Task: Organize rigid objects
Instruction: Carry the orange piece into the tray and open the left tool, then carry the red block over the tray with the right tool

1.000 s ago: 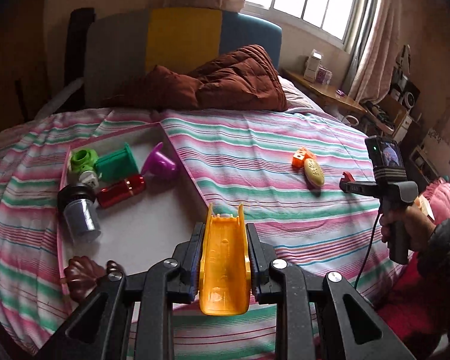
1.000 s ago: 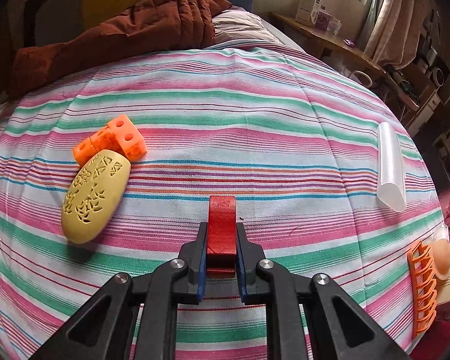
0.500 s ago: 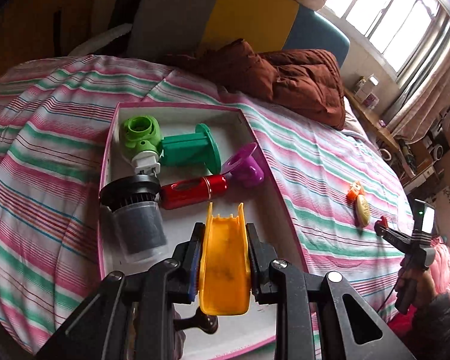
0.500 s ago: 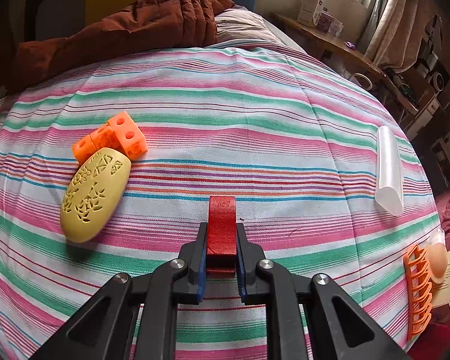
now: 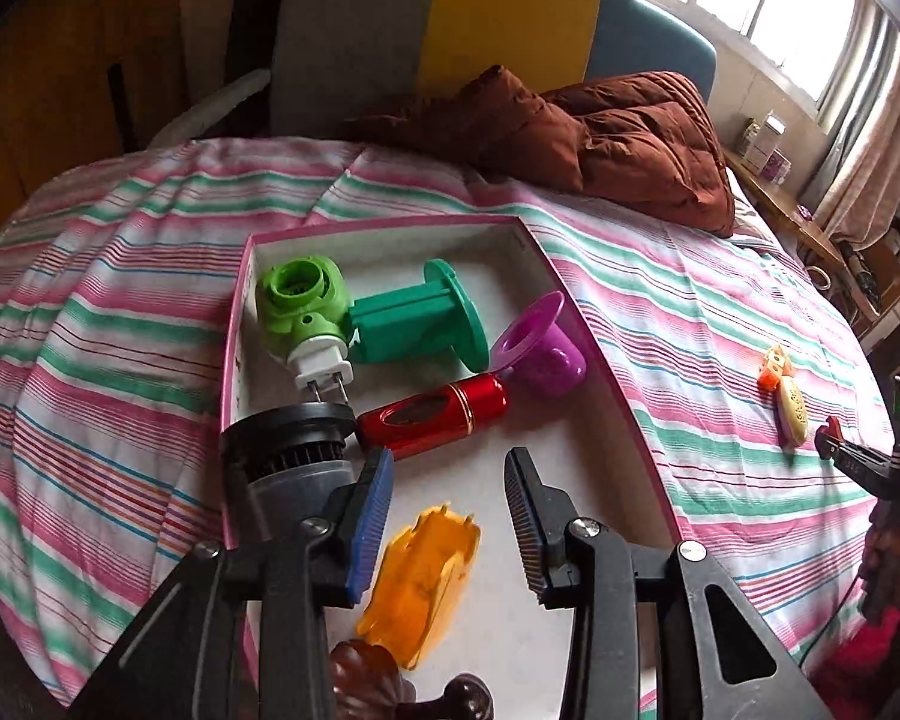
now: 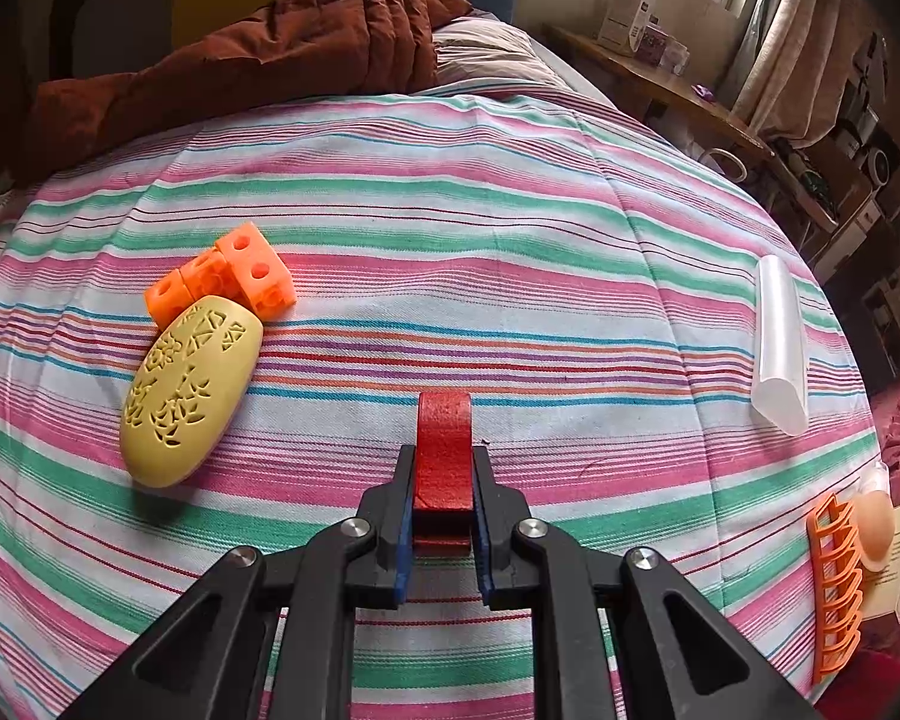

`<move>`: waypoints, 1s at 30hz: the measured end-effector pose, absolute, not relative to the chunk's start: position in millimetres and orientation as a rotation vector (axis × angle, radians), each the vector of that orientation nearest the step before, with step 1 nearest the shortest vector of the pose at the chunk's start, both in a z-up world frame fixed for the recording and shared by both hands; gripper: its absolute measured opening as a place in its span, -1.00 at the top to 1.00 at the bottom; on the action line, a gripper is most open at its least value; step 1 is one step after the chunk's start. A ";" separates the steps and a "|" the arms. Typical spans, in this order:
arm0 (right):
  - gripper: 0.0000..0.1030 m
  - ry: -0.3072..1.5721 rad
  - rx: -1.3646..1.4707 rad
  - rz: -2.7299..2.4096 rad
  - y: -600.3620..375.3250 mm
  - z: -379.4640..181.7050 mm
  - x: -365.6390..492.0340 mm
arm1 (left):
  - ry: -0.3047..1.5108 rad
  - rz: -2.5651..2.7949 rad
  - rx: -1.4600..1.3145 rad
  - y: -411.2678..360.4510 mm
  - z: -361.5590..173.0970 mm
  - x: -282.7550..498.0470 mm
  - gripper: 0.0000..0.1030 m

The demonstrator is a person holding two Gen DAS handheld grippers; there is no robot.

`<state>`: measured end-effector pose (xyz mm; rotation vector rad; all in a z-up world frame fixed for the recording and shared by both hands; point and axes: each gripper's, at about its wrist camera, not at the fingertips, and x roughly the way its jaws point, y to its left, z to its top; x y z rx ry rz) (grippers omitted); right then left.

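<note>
Orange piece released into box

The left claw (image 5: 447,501), just opened, is held over the blurred orange piece (image 5: 420,588) in the pink-rimmed box (image 5: 594,348); a red block (image 6: 444,450) is clamped in the right claw (image 6: 444,516).

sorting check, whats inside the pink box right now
Inside the pink box: green plug-in device, green spool, purple funnel, red tube, grey jar, orange piece. Its near corner is hidden.
</note>
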<state>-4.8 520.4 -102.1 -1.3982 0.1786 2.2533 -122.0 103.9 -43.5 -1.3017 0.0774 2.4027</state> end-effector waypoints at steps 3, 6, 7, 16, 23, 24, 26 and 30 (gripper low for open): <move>0.72 0.178 -1.394 2.254 520.2 -102.0 -4.4 | 0.117 2.462 -1.218 101.3 -30.8 -102.7 0.22; 0.72 0.177 -1.390 2.254 518.5 -101.9 -4.6 | 0.110 2.489 -1.166 97.7 -21.1 -83.6 0.13; 0.72 0.179 -1.389 2.254 518.5 -101.9 -4.9 | 0.113 2.489 -1.154 98.0 -18.2 -78.3 0.10; 0.72 0.173 -1.379 2.253 517.1 -102.7 -5.5 | 0.143 2.527 -1.068 95.5 -0.7 -36.5 0.07; 0.72 0.223 -1.374 2.262 518.6 -102.4 -2.9 | 0.148 2.525 -1.067 88.3 -1.0 -23.4 0.02; 0.72 0.236 -1.374 2.267 518.9 -102.3 -2.1 | 0.144 2.524 -1.070 86.8 -1.0 -22.9 0.02; 0.72 0.271 -1.375 2.271 520.1 -102.1 -0.7 | 0.139 2.528 -1.071 82.8 -1.4 -21.9 0.02; 0.72 0.334 -1.418 2.271 518.3 -99.4 0.8 | 0.126 2.535 -1.074 74.8 -3.8 -20.9 0.02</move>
